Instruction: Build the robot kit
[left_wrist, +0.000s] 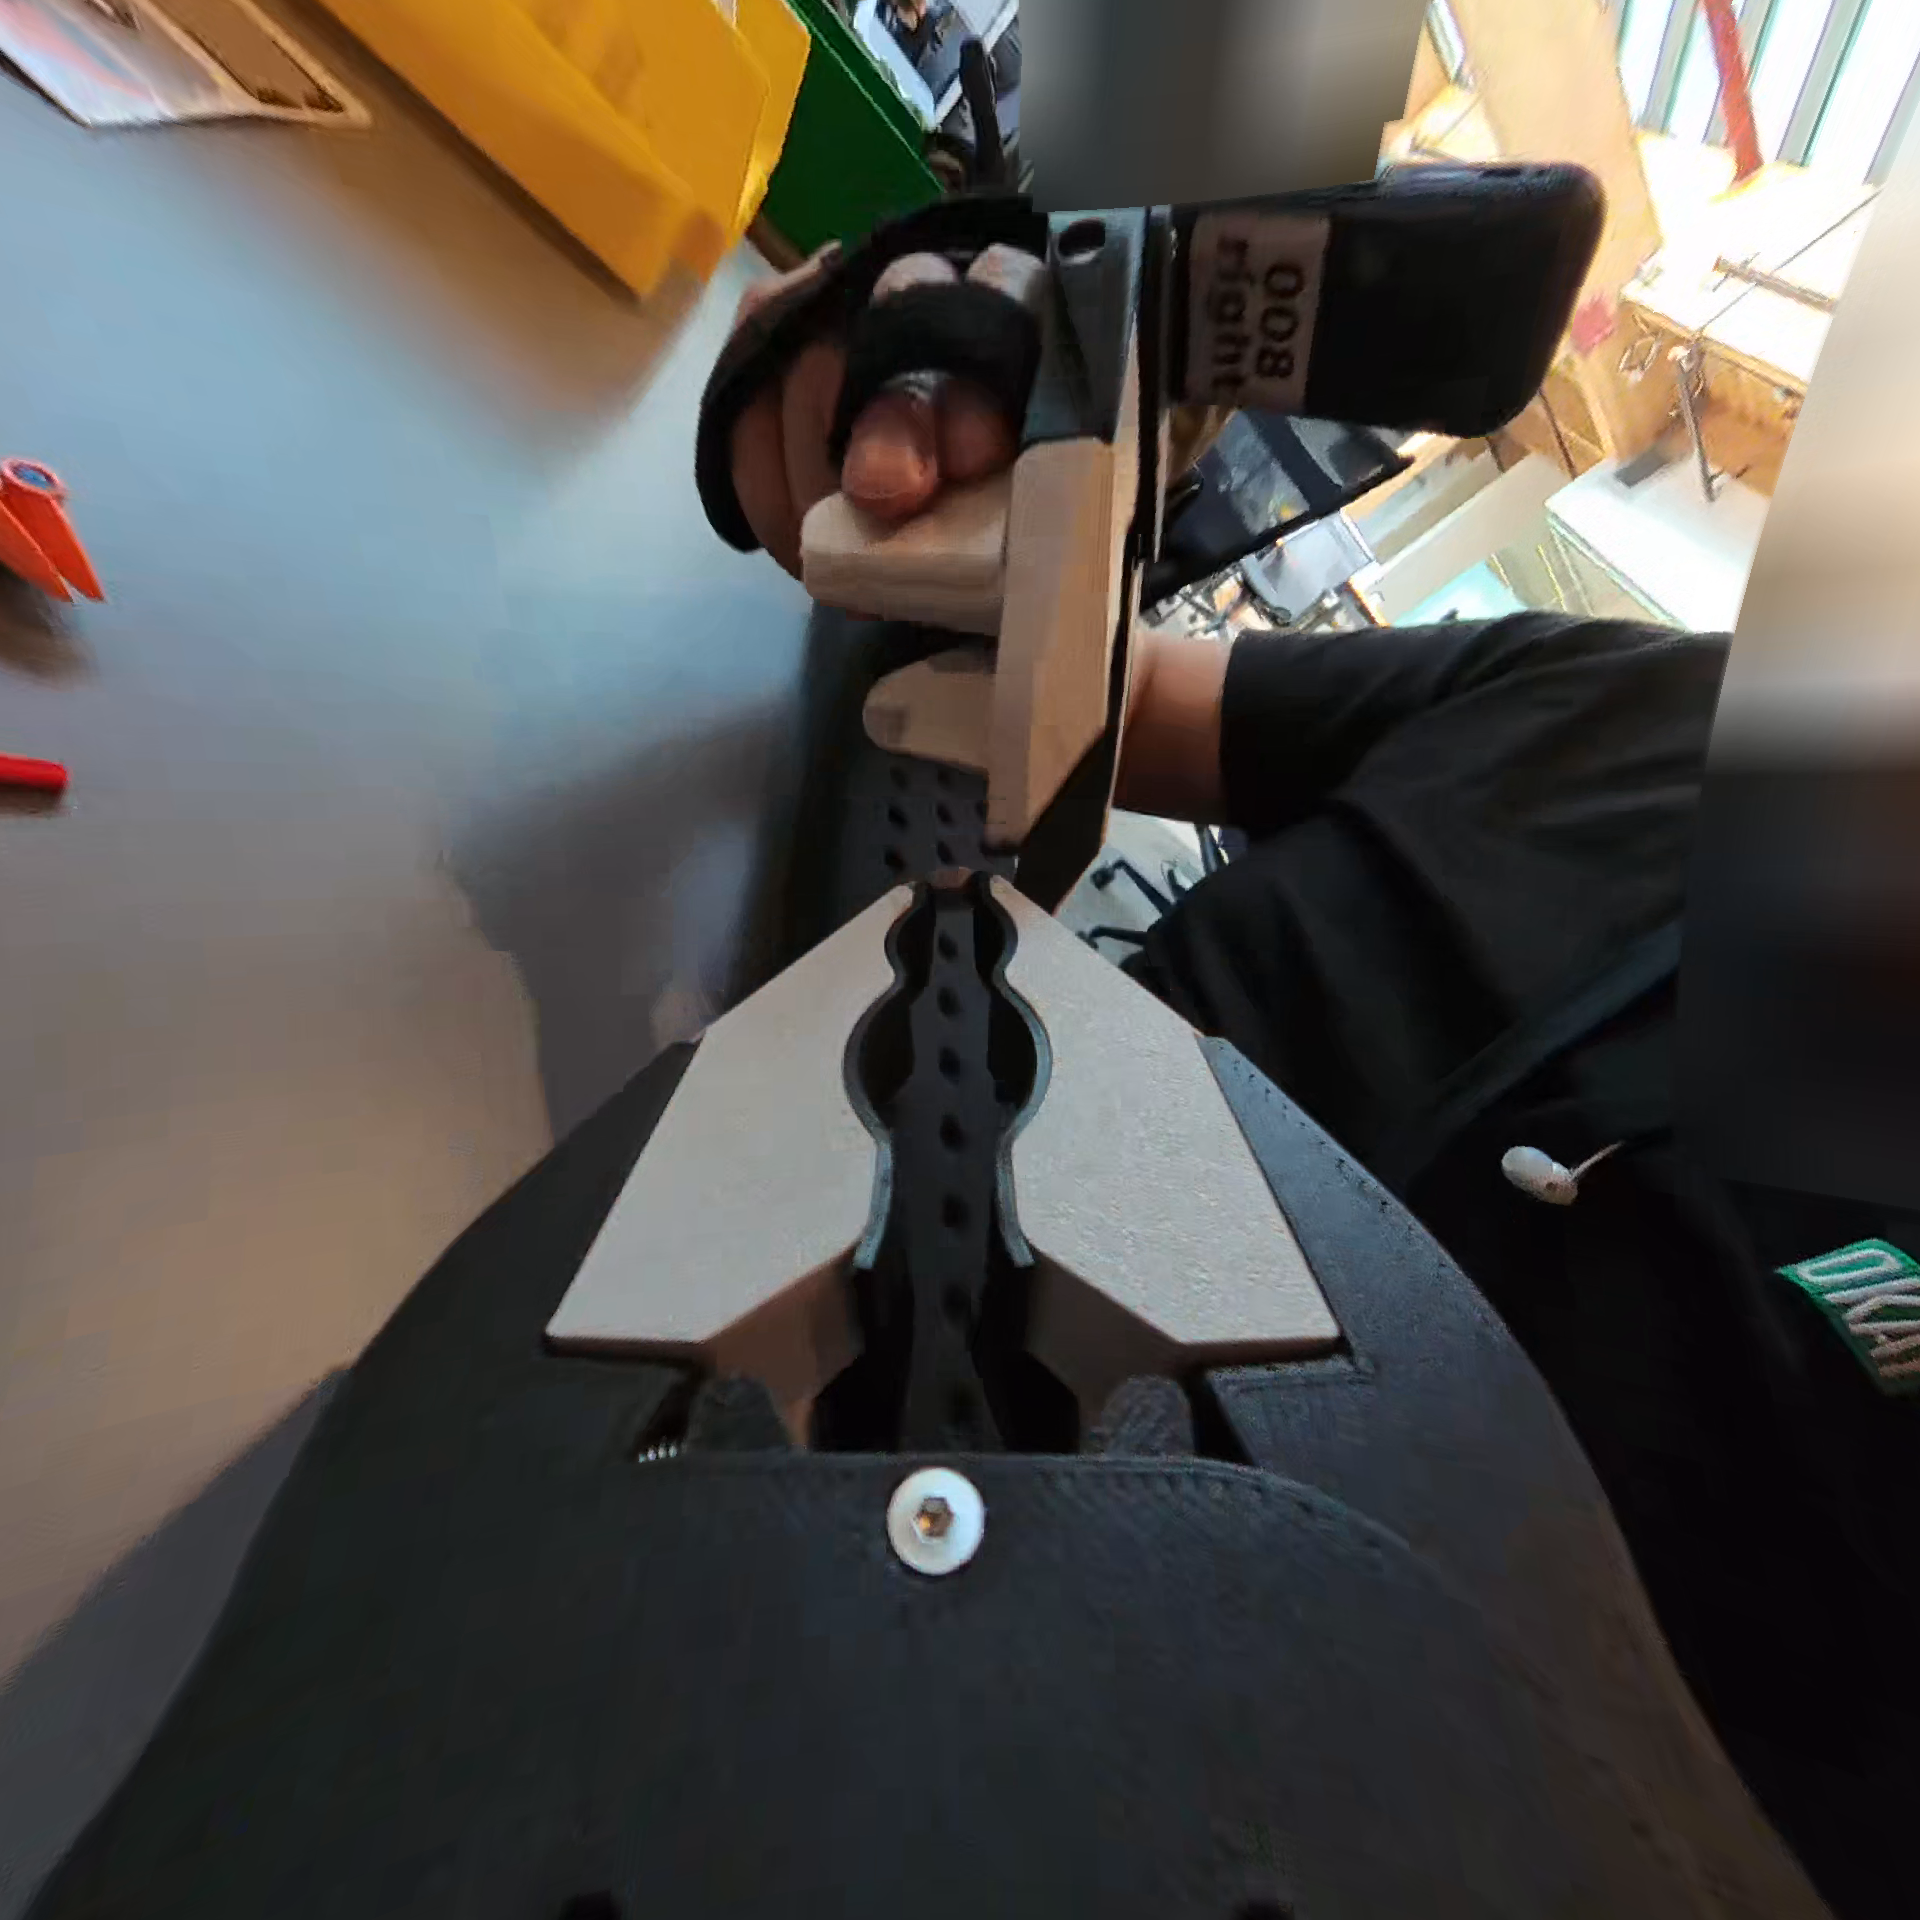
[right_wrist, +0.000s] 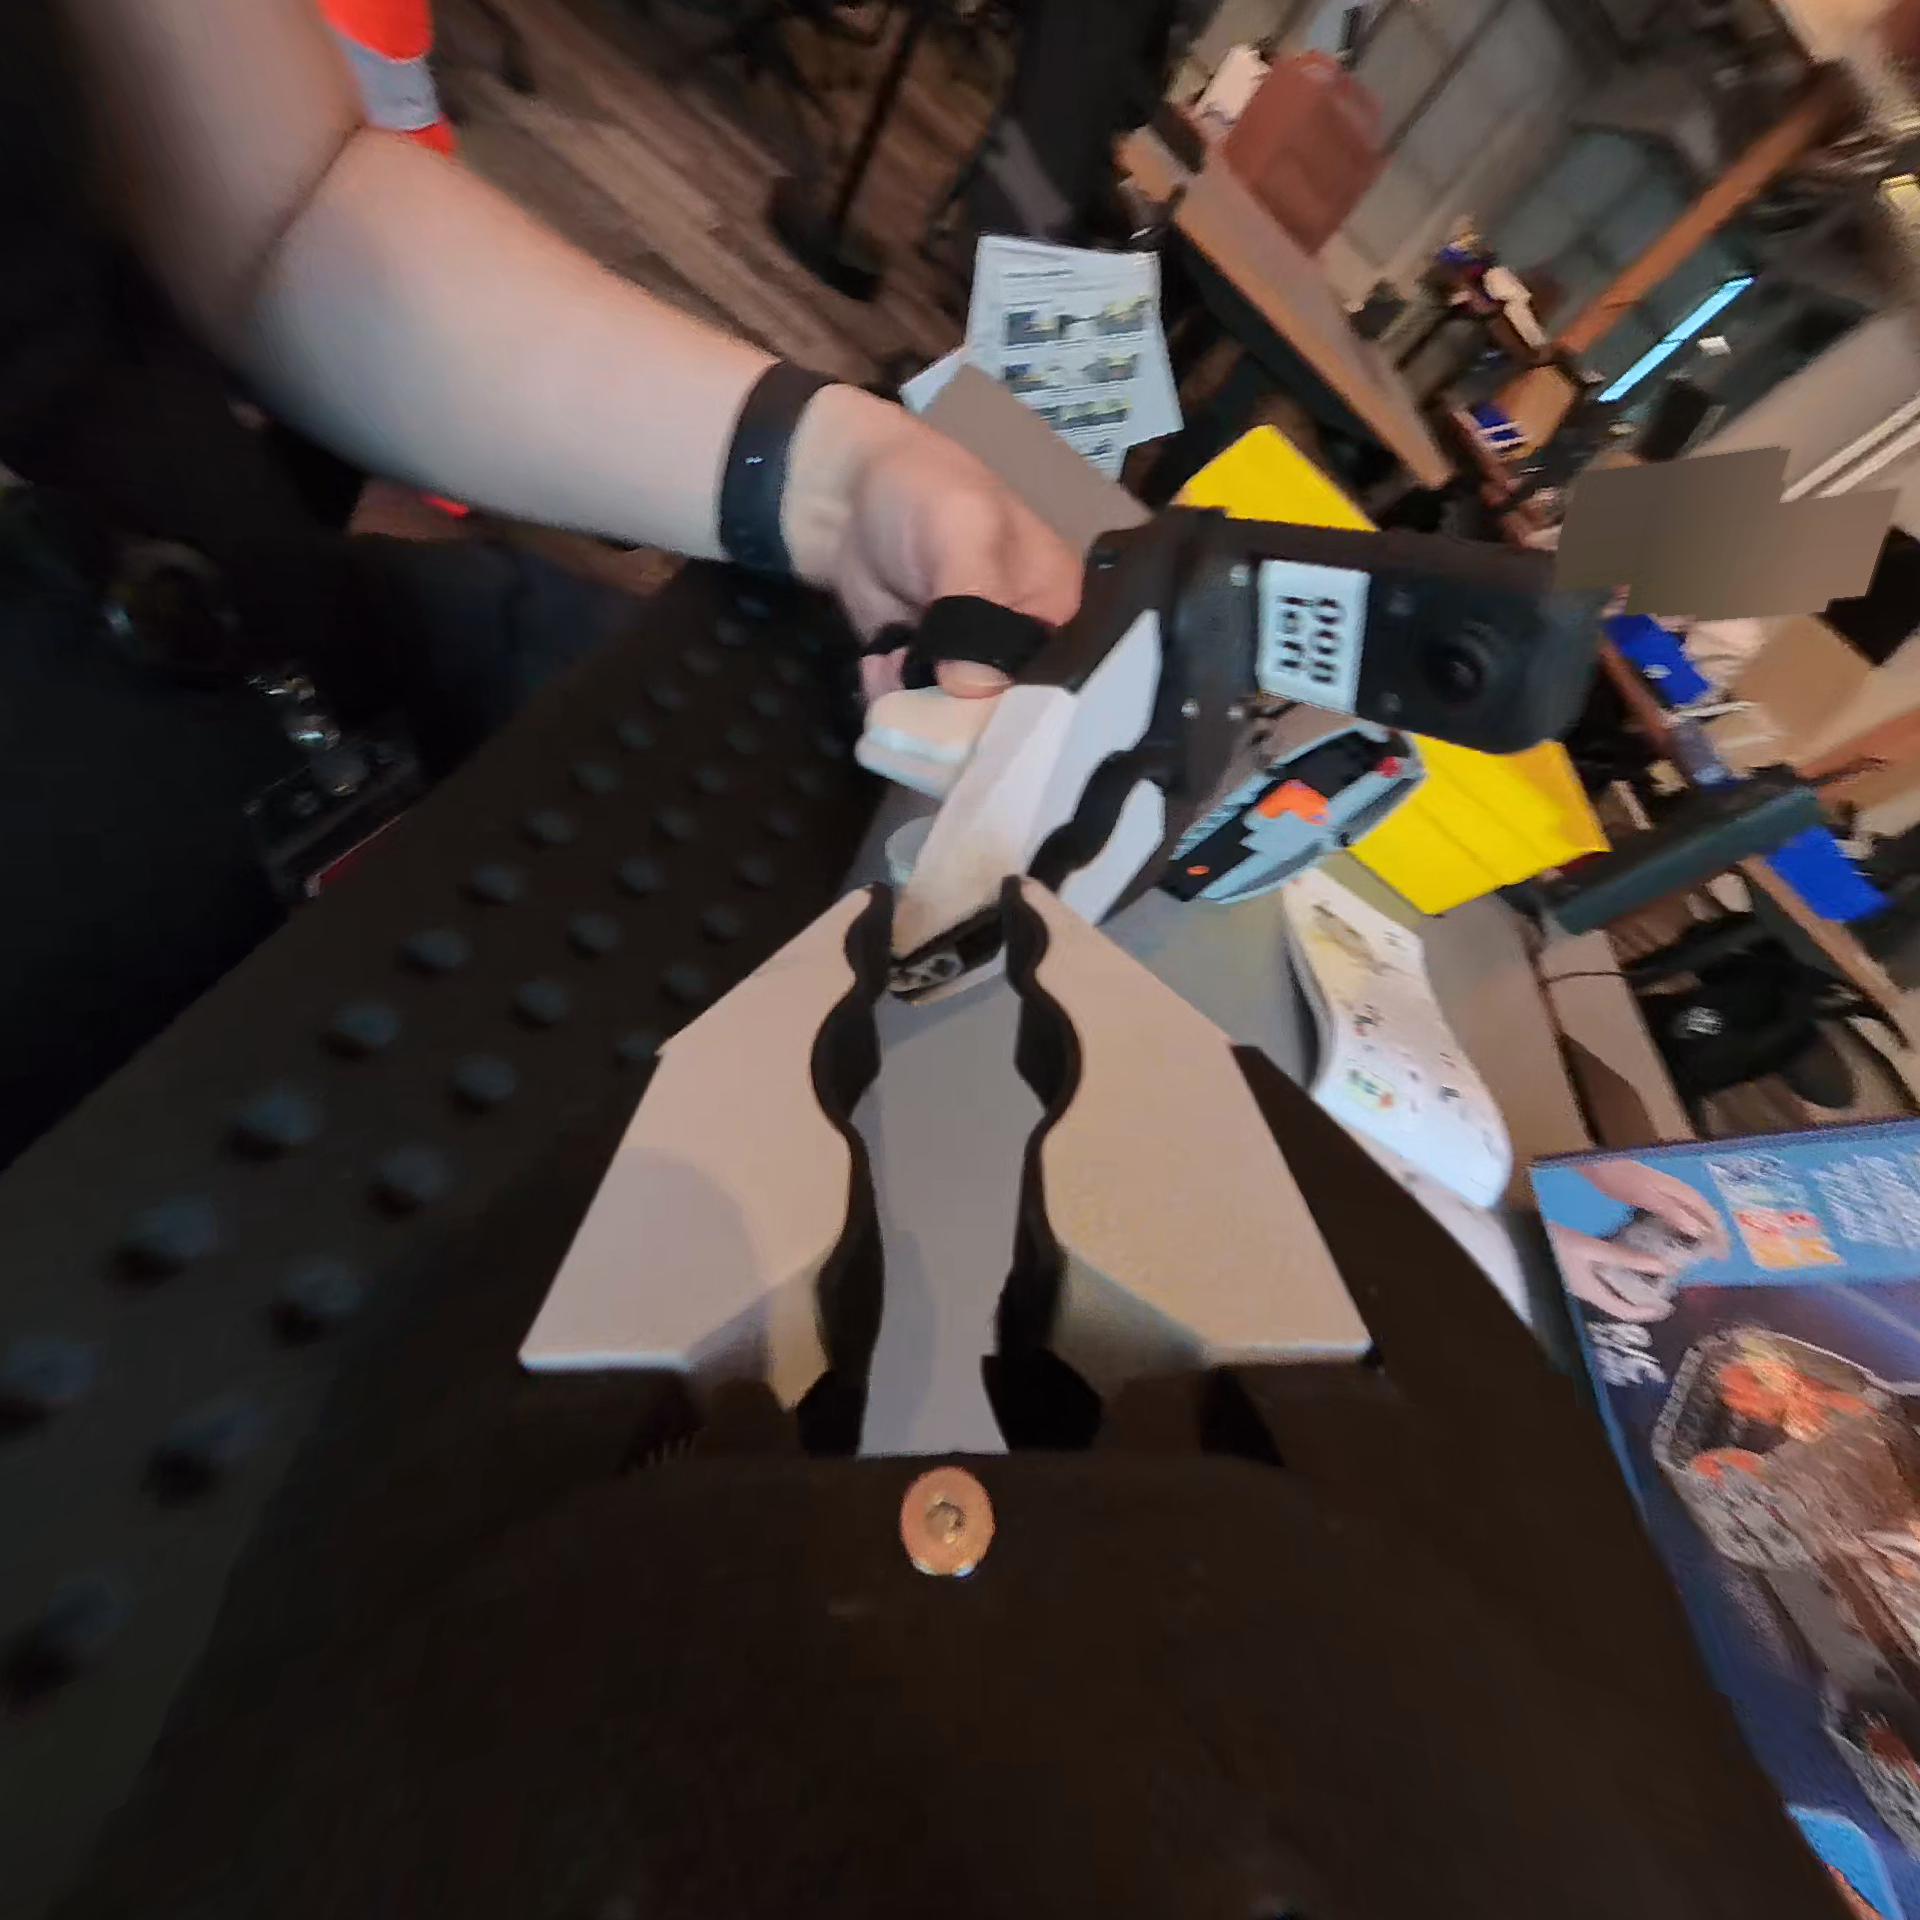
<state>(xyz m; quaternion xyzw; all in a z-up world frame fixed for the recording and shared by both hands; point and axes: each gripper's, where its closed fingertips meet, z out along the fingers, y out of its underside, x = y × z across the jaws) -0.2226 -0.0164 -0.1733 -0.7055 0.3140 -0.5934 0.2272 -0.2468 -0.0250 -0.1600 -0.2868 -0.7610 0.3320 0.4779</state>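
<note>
My left gripper is shut on a black studded plate, which I see edge-on running between its beige fingers and out past the tips. In the right wrist view the same plate fills the left side. My right gripper has its jaws a little apart, with grey table showing through the gap. The left gripper's fingertip and a small dark part sit between the right tips. In the left wrist view the right gripper, held by a hand, meets the plate's far end.
On the grey table are yellow bins, a green bin and orange and red pieces. To the right are a blue box, a white booklet and a grey-orange toy part. A person's dark-clothed body is close. Both grippers' tips are close together, under 4 cm apart.
</note>
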